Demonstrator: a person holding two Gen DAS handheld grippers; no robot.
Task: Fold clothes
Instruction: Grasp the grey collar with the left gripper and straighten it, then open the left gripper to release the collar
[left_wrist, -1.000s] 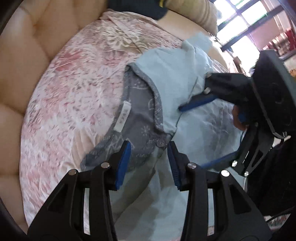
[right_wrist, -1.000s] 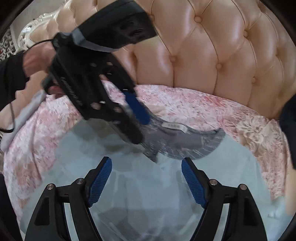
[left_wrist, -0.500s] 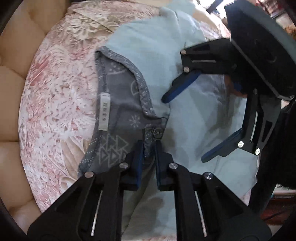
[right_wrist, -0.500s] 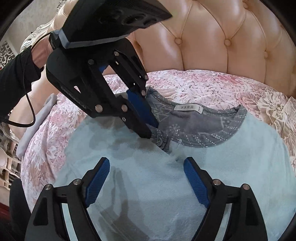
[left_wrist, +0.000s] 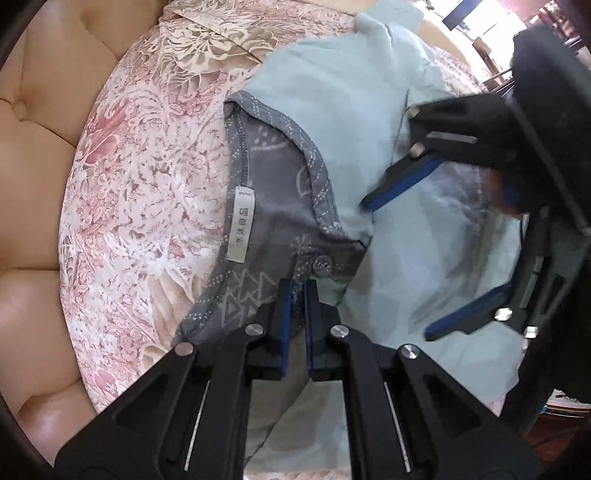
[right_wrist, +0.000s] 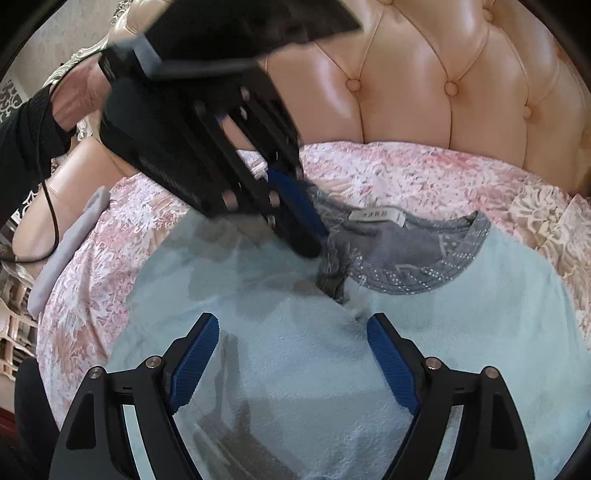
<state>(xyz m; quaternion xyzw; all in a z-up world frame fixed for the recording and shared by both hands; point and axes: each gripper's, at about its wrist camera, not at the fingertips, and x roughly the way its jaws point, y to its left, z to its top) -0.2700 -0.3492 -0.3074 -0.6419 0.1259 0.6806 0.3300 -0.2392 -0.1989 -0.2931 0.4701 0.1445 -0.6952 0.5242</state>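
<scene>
- The left hand-held gripper (left_wrist: 298, 295) has just been closing and now pinches the shirt's (left_wrist: 351, 110) grey collar (left_wrist: 280, 177), by the button (left_wrist: 322, 264) at the front opening; a thin fold of cloth sits between the pads.
- The right hand-held gripper (right_wrist: 291, 343) hovers with its jaws wide over the pale blue chest of the shirt, nothing between them; I cannot tell whether the tips touch the cloth.
- The shirt lies face up on the bed, on a pink floral sheet (left_wrist: 147, 184), with the neckline towards the tufted headboard (right_wrist: 424, 92) and the body running towards the near edge.
- Handling, as I judge it: light, soft, limp cloth that will sag and crease when raised and drag a little on the sheet. Nothing fragile except the button, which is better kept clear of the pads.
- Best holds look to be the bound collar edge, the shoulder seams and the hem, where the doubled fabric gives the pads something firm. A pinch in the open chest would probably gather only the top layer.
- Looks: pale blue, slightly fleecy outside; the grey collar band carries a dotted white pattern, and the inner back is grey with white triangle prints. A white label (left_wrist: 242, 225) is sewn at the back of the neck. One sleeve (left_wrist: 391, 22) trails towards the far side of the bed.
- A person's hand (right_wrist: 79, 94) in a dark sleeve holds the left hand-held gripper.
</scene>
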